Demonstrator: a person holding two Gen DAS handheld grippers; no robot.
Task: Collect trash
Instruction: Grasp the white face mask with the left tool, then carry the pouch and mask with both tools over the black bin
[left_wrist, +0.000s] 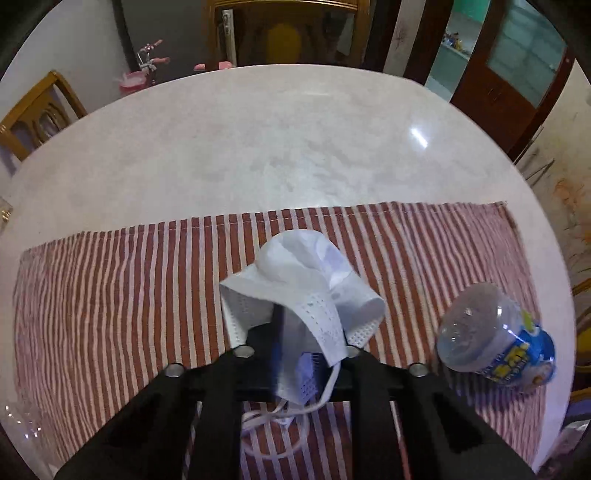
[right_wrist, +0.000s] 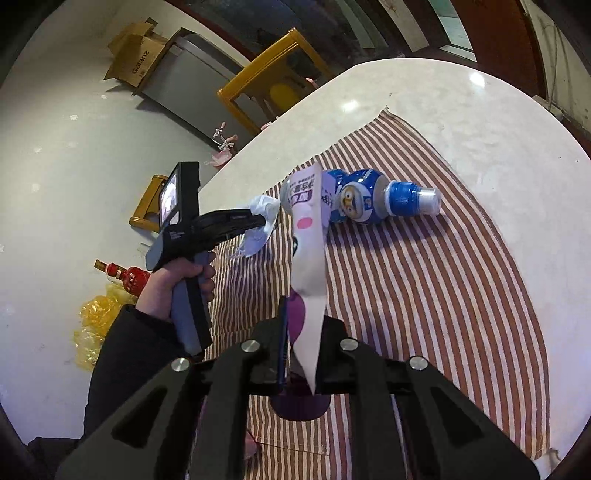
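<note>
Left claw: the left gripper (left_wrist: 295, 343) was clamped on a white face mask (left_wrist: 306, 280), which draped over its tips at the picture's centre; its ear loops hung below toward 6 o'clock.
Right claw: the right gripper (right_wrist: 303, 350) was pinched together on a white and purple wrapper (right_wrist: 308, 243) that stood up toward 12 o'clock.
Bottle: a blue-labelled plastic bottle (right_wrist: 369, 197) lay on its side on the striped cloth (right_wrist: 424, 295), at 1 o'clock from the wrapper, cap pointing to 3 o'clock.
Surroundings: the cloth covered the near part of a pale round table (left_wrist: 258, 147); wooden chairs (right_wrist: 273, 81) stood at its far rim; a red bottle (right_wrist: 129, 277) and yellow plastic (right_wrist: 96, 325) lay on the floor at 9 o'clock.
In the way: the wrapper hid the bottle's base in the right wrist view.
Hard to make out: the mask covered the left fingertips; the wrapper's print was unreadable.
</note>
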